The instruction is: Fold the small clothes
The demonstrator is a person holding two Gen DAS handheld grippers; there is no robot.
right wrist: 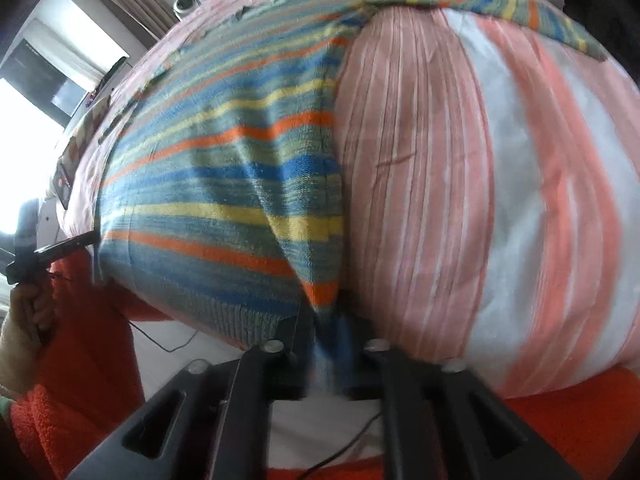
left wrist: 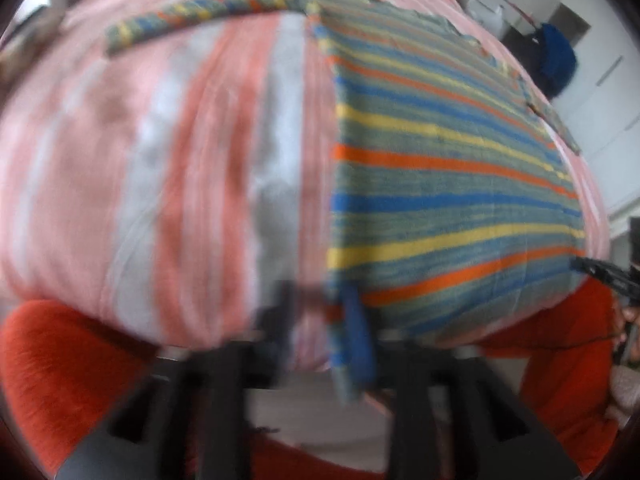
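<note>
A small striped knit sweater (left wrist: 448, 184), in blue, yellow, orange and grey-green, lies spread on a pink and white striped bed cover (left wrist: 192, 168). One sleeve (left wrist: 208, 12) stretches out to the left at the far end. My left gripper (left wrist: 320, 320) is shut on the sweater's near left hem corner at the bed's front edge. In the right wrist view the sweater (right wrist: 224, 176) fills the left half, its other sleeve (right wrist: 500, 0) running right. My right gripper (right wrist: 326, 344) is shut on the near right hem corner. Each gripper shows at the other view's edge.
The bed cover (right wrist: 480, 184) ends just in front of both grippers. The person's orange fleece sleeves (left wrist: 68, 368) sit below the bed edge. A window (right wrist: 48, 92) and small items lie at the far left of the right wrist view; white cupboards (left wrist: 600, 80) stand right.
</note>
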